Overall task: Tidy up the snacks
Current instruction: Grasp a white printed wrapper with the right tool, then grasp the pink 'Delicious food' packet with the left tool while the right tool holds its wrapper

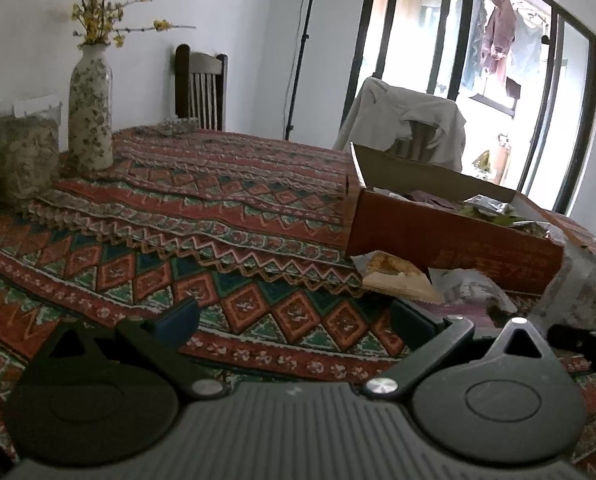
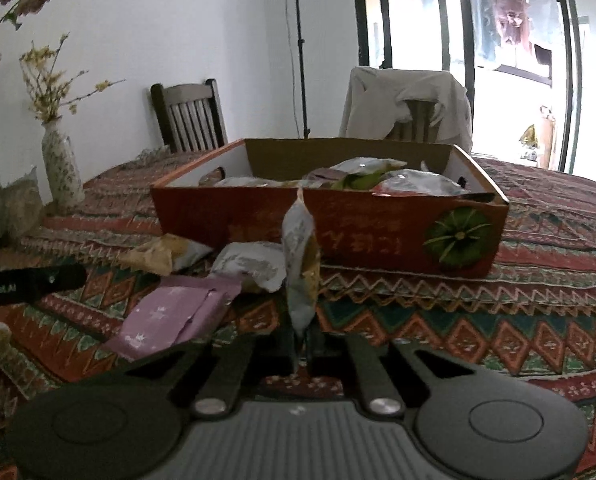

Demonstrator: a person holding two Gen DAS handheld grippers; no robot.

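In the left wrist view, the left tool (image 1: 294, 316) hangs low over the patterned cloth (image 1: 202, 216) of the bench with its fingers spread wide and nothing between them. Ahead and to the right stands the red cardboard box (image 1: 450, 240), its near corner lifted a little over a yellow snack packet (image 1: 394, 276) that lies partly under it; a pale packet (image 1: 470, 290) lies just beside that one, and more wrappers show over the box's rim. A flowered vase (image 1: 91, 112) with yellow sprigs stands at the far left of the bench, and a wooden chair (image 1: 202, 88) and a second chair draped in a white cloth (image 1: 410, 120) stand behind. In the right wrist view, the right tool (image 2: 300, 344) is closed on the bottom edge of a silvery snack pouch (image 2: 300, 264), which stands upright in front of the box (image 2: 330, 232). The box sits on the bench straight ahead, already holding several packets (image 2: 362, 180). On the cloth to the left, near the box's front wall, lie a purple packet (image 2: 170, 316), a white crumpled packet (image 2: 250, 264) and a yellow packet (image 2: 162, 254), close to one another. The vase (image 2: 60, 168) stands far left.
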